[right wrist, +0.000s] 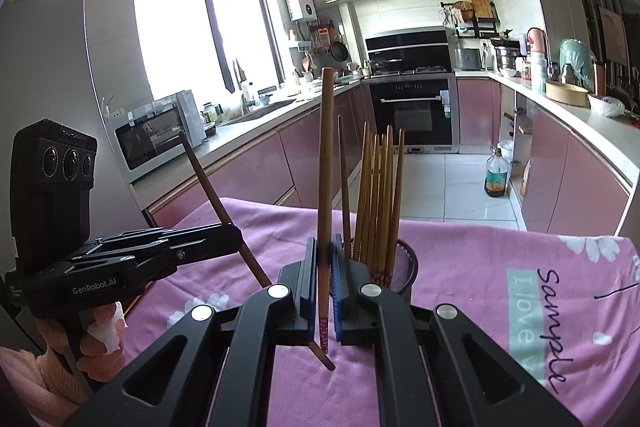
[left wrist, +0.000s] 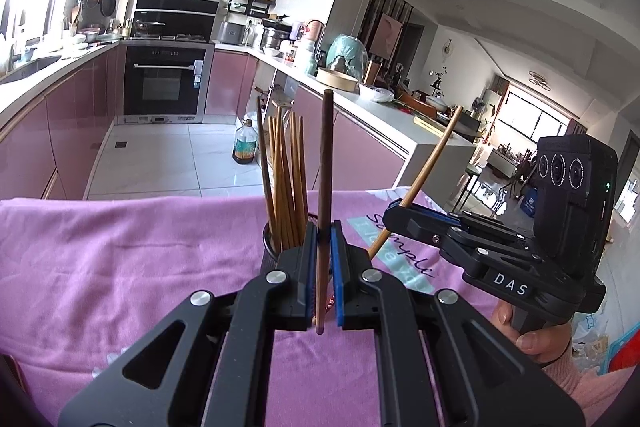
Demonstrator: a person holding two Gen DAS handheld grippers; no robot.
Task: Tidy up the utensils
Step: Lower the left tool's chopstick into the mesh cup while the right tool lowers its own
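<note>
Both grippers carry one chopstick each, just in front of the holder, a dark mesh cup standing on the pink cloth.

The left gripper has its jaws clamped on a dark chopstick, held near upright, gripped toward its lower end with a short tail below the pads. The right gripper has its jaws clamped on a light chopstick with a flowered tip, also gripped low. From the left view this stick leans away from the holder.

Handling, as judged: the sticks are light, stiff, slim and smooth. Held at one narrow point low down, each can pivot or slide between the pads. A hold nearer mid-length would steady it better.

The holder already contains a bundle of chopsticks fanning upward, leaving limited free mouth. The holder looks light and could tip if its rim is struck.

Obstructions: the standing bundle rises between the held sticks and the cup mouth, and the two grippers sit near each other beside the holder, so their sticks may cross. The cloth is loose and wrinkled. The bottle on the floor lies well behind the holder.
</note>
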